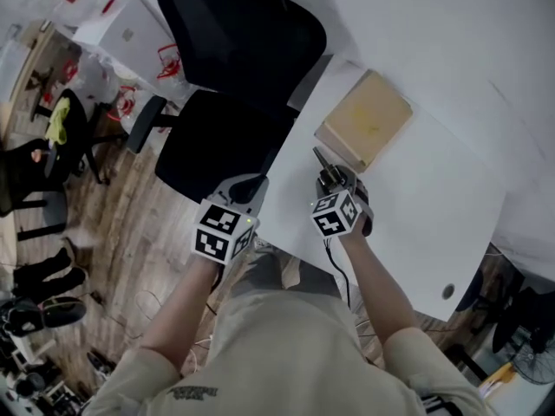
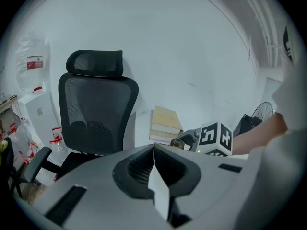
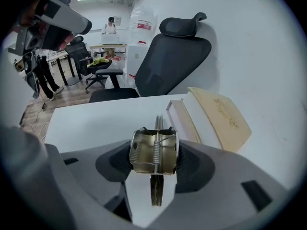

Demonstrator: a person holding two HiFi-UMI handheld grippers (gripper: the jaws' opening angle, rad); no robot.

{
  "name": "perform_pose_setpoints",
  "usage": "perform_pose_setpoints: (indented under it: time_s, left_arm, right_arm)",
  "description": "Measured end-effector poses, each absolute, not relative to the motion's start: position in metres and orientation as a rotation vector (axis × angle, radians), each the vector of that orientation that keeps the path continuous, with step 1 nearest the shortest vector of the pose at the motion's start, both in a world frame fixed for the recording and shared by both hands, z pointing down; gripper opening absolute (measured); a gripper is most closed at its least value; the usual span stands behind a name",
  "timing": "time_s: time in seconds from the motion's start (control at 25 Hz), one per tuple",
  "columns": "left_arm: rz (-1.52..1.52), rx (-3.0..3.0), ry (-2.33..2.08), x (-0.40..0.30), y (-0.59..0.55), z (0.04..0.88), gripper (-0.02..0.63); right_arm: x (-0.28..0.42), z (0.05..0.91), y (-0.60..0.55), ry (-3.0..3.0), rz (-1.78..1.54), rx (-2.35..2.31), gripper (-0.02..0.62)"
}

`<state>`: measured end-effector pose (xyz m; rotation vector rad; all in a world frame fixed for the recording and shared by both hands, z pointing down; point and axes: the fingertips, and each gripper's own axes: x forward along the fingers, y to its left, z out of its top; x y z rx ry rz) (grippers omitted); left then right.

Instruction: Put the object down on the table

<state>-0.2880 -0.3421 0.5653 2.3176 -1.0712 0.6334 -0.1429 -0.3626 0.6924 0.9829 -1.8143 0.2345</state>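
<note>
White table [image 3: 91, 123] lies under the right gripper [image 3: 154, 152], clamped on the brass spring clip [image 3: 144, 153], unreleased; left gripper [image 1: 250, 184], left of centre, is closed and empty.

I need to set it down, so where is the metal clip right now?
In the right gripper view, the metal clip is clamped in the right gripper, over the near edge of the white table, just short of the stack of books.

chair [image 1: 234, 33]: top cut by edge | bg person [image 3: 111, 25]: too small | clip [image 3: 153, 151]: mostly hid in head view
</note>
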Motion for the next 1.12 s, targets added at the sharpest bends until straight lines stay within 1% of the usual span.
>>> perform_pose_setpoints:
  time_s: [0.24, 0.52, 0.8, 1.12]
  left_arm:
    - [0.639, 2.330, -1.009, -0.298, -0.346, 0.572, 0.021]
    - [0.674, 2.333, -0.909, -0.298, -0.337, 0.584, 0.021]
    - [0.662, 2.336, -0.916, -0.303, -0.332, 0.575, 0.021]
    - [0.652, 2.335, -0.927, -0.309, -0.323, 0.564, 0.021]
  right_arm:
    - [-0.150, 0.694, -0.366, -1.762, 0.202, 1.047, 0.247]
    - [-0.166, 0.710, -0.352, -1.785, 0.281, 1.028, 0.265]
    - [-0.168, 0.712, -0.347, -1.841, 0.362, 1.056, 0.291]
    - [-0.170, 0.710, -0.344, -1.868, 0.403, 1.033, 0.299]
